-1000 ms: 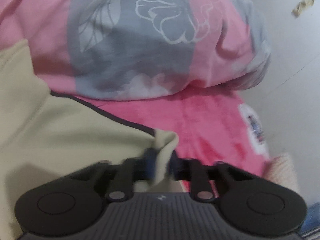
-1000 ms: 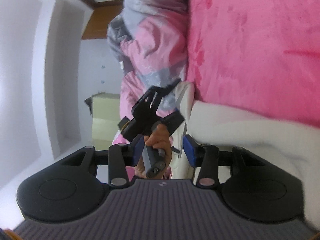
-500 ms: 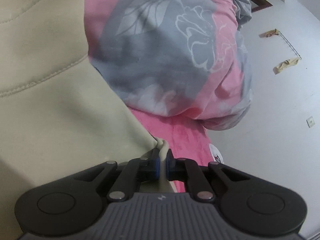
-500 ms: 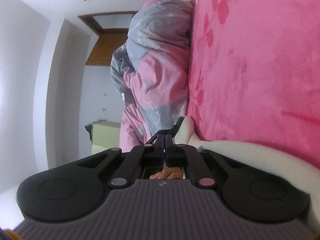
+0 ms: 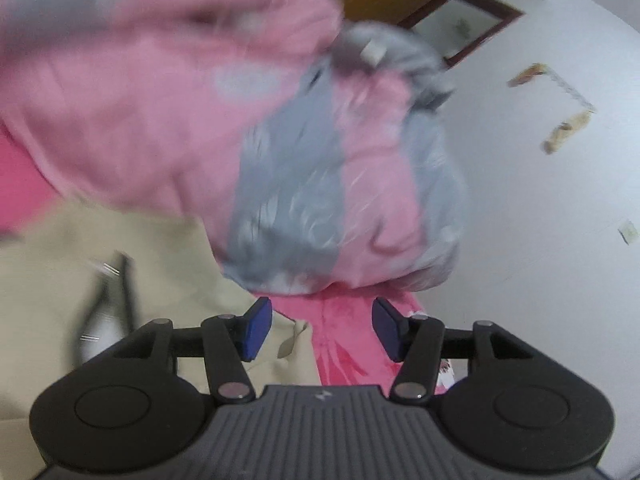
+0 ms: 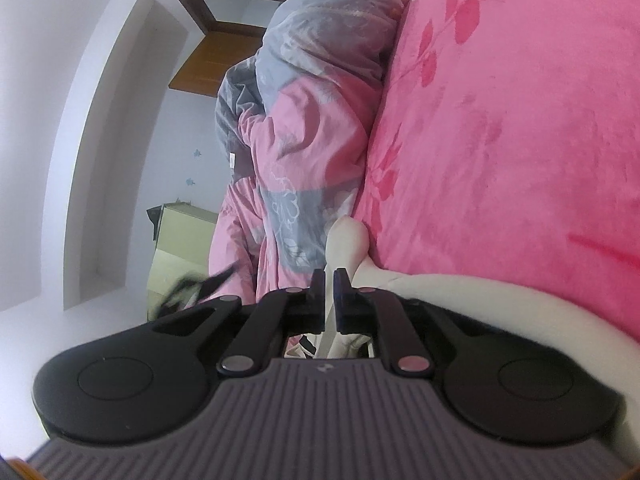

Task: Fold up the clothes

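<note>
A cream-coloured soft cotton garment (image 5: 168, 280) lies on the bright pink plush bed cover (image 6: 520, 160), just beside a bunched pink-and-grey floral duvet (image 6: 312, 152). The left gripper (image 5: 322, 330) hangs above the garment's edge with jaws spread and nothing between them; the right gripper (image 6: 329, 300) has its jaws pressed together on a fold of the same cloth. Judged from the rumpled cloth with one edge held, folding appears unfinished; how many folds exist cannot be told.

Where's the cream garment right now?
Left wrist view: cream garment lies lower left on the pink bedspread, below the quilt. The right gripper pinches its edge.
</note>
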Demonstrator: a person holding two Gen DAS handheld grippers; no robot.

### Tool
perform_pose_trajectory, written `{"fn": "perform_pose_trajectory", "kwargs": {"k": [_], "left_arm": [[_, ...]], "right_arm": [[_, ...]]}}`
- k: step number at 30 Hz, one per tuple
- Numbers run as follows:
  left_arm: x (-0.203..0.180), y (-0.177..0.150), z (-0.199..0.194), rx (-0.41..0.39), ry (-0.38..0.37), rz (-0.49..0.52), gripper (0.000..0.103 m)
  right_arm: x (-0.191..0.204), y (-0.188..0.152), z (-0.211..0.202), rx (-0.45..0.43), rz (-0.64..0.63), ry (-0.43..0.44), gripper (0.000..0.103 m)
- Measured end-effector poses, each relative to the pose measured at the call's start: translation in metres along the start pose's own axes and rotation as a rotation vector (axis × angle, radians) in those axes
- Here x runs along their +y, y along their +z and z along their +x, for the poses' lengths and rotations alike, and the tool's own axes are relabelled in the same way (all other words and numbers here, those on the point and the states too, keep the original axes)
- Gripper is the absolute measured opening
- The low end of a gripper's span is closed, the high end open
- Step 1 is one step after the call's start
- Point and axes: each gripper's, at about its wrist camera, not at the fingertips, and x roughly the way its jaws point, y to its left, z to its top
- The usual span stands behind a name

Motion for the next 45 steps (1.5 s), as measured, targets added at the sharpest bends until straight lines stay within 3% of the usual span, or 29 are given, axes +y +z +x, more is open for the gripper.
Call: {"fn": "perform_pose_trajectory", "kwargs": {"k": [4,9,13,14,18,20,23,26,28,31,32,37,39,44,45], "left_arm": [[-0.029,-0.006,-0.120,-0.020,0.115,0.142,0.059],[-0.042,-0.059,-0.238,0.000,0.263,0.284,0.062],[-0.031,-0.120,-0.292,0.004,0.271,0.332,0.069],[-0.023,-0.138,-0.302,0.015,0.279,0.351,0.069],[-0.008,-0.199,-0.295,0.049,0.293,0.458,0.069],[-0.002,-0.228,-0.286,0.063,0.300,0.517,0.069],[0.000,-0.261,-0.269,0.105,0.292,0.574,0.069],[-0.003,-0.291,-0.259,0.134,0.284,0.673,0.069],[-0.008,-0.308,-0.255,0.150,0.289,0.765,0.069],[-0.011,-0.328,-0.254,0.161,0.311,0.859,0.069],[-0.010,-0.331,-0.255,0.161,0.314,0.866,0.069],[-0.002,-0.329,-0.258,0.140,0.329,0.842,0.069],[0.004,-0.321,-0.257,0.133,0.320,0.806,0.069],[0.023,-0.291,-0.254,0.079,0.339,0.679,0.069],[0.026,-0.284,-0.253,0.059,0.345,0.669,0.069]], "right_arm": [[-0.001,0.001,-0.001,0.013,-0.002,0.014,0.008],[0.001,0.001,0.001,0.042,-0.023,0.037,0.020],[0.002,-0.001,-0.004,0.068,0.006,0.064,0.024],[0.006,-0.001,-0.008,0.096,0.015,0.034,0.024],[0.039,-0.012,-0.044,0.268,-0.022,-0.073,0.026],[0.063,-0.022,-0.075,0.354,-0.100,-0.085,0.026],[0.098,-0.041,-0.116,0.453,-0.263,-0.093,0.026],[0.124,-0.076,-0.145,0.542,-0.513,-0.154,0.026],[0.137,-0.104,-0.151,0.569,-0.697,-0.201,0.026],[0.150,-0.131,-0.150,0.578,-0.850,-0.179,0.025],[0.153,-0.138,-0.148,0.578,-0.887,-0.165,0.025],[0.140,-0.162,-0.131,0.764,-1.006,-0.312,0.020],[0.140,-0.161,-0.131,0.819,-0.993,-0.365,0.020],[0.158,-0.159,-0.124,0.855,-1.030,-0.389,0.021],[0.160,-0.149,-0.115,0.811,-1.000,-0.385,0.022]]}}
